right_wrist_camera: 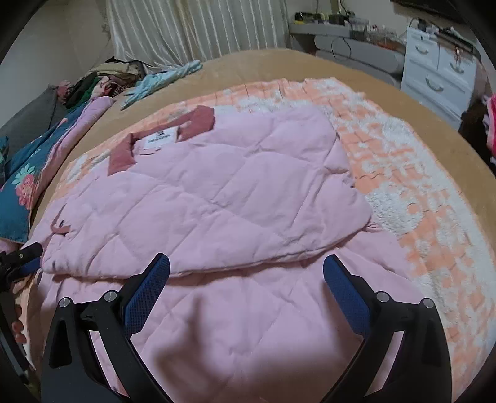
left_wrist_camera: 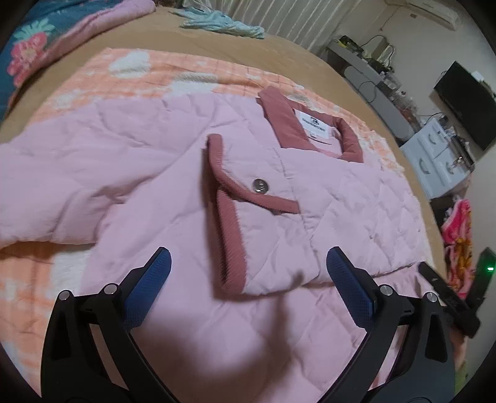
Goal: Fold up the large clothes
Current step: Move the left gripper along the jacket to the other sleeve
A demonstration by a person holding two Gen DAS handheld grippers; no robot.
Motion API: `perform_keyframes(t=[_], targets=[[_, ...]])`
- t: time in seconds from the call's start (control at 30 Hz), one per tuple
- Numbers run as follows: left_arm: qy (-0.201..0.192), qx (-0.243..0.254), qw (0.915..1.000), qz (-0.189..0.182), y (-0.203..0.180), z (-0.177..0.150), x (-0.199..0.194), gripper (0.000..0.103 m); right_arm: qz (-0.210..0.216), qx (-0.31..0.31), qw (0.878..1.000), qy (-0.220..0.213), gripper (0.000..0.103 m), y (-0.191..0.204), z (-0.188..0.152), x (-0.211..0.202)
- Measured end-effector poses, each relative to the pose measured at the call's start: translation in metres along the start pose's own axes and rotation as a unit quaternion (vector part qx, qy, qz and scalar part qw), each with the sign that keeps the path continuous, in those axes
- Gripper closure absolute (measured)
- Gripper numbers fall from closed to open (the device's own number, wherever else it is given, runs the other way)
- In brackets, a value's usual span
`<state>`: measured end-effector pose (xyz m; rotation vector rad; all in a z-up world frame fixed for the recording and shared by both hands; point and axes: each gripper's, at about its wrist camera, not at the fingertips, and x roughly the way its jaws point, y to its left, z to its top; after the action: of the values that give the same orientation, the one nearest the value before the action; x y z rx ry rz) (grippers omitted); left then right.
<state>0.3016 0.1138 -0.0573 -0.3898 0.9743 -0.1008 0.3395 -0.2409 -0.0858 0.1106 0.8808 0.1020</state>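
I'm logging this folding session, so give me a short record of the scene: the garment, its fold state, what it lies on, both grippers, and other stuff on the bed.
garment: pink quilted jacket with darker pink collar
fold state: one sleeve laid across the front, its cuff on top; a side panel folded over in the right wrist view
surface: orange and white blanket on a tan bed cover
left gripper: open, fingers clear of the jacket
right gripper: open, holding nothing
other items: light blue cloth, floral bedding
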Motion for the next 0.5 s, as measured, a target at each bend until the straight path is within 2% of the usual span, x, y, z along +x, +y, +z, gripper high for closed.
perform_keyframes(t=[0.27,0.37,0.5], targets=[[-0.024,0.004,0.9959,0.087,0.014,-0.01,-0.03,0.009,0.009,-0.018,1.0,-0.021,0.004,0.021,-0.006,-0.036],[-0.03,-0.012,0.9952,0.093,0.024,-0.01,-0.043,0.009,0.013,-0.02,0.999,-0.028,0.004,0.03,-0.008,-0.048],[-0.042,-0.04,0.9949,0.083,0.036,-0.01,-0.059,0.009,0.022,-0.029,0.999,-0.033,0.004,0.045,-0.007,-0.063]])
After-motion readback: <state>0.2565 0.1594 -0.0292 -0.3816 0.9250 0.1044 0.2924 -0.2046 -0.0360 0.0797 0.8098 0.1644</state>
